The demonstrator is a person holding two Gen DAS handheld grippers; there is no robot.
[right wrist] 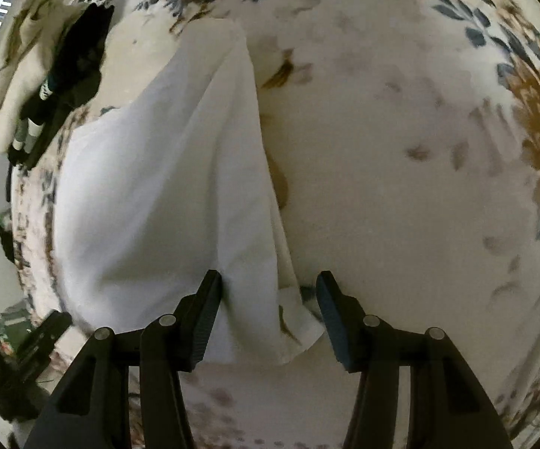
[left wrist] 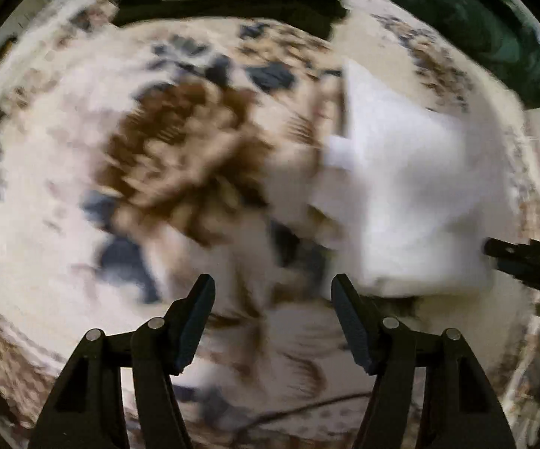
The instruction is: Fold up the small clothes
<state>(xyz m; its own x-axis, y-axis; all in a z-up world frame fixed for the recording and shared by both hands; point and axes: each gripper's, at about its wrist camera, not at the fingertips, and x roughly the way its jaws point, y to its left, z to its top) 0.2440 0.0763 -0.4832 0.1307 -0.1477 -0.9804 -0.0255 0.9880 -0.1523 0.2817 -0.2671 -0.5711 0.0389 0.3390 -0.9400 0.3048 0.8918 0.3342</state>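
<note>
Presently my right tool [right wrist: 268, 316] hangs with jaws apart astride the near corner of the white garment [right wrist: 165, 187], unclamped. My left tool [left wrist: 272, 316] is likewise apart, empty, over the floral bedspread [left wrist: 45, 194], with the garment at its two o'clock. Risk, as I judge it: closing now may pinch bedspread along with cloth, or catch a single layer and skew the fold.
</note>
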